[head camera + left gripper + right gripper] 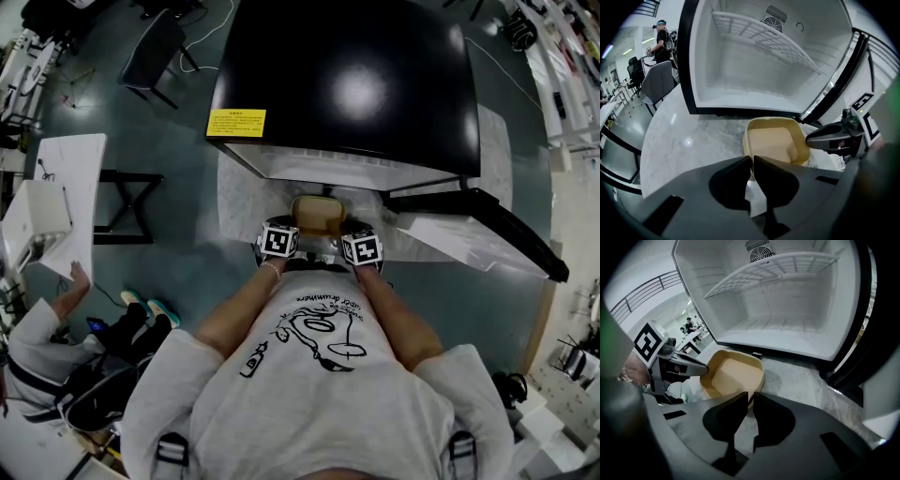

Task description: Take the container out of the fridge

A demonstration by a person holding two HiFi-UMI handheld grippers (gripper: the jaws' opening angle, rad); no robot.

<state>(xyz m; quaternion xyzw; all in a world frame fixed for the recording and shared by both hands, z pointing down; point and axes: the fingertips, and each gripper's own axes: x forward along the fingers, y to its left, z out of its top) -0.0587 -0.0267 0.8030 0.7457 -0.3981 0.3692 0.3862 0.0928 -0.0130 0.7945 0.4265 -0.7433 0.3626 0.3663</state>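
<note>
Bystander (56,347) sits at the lower left of the head view, which alone shows the yellow label (235,123) on the black fridge (356,84) top. At centre, the left gripper (292,228) and right gripper (345,234) flank a beige container (317,212) just outside the open fridge, over a marbled slab (239,202). Only the gripper views show each pair of jaws pinched on the container's near rim, and the wire shelf (764,37) inside.
</note>
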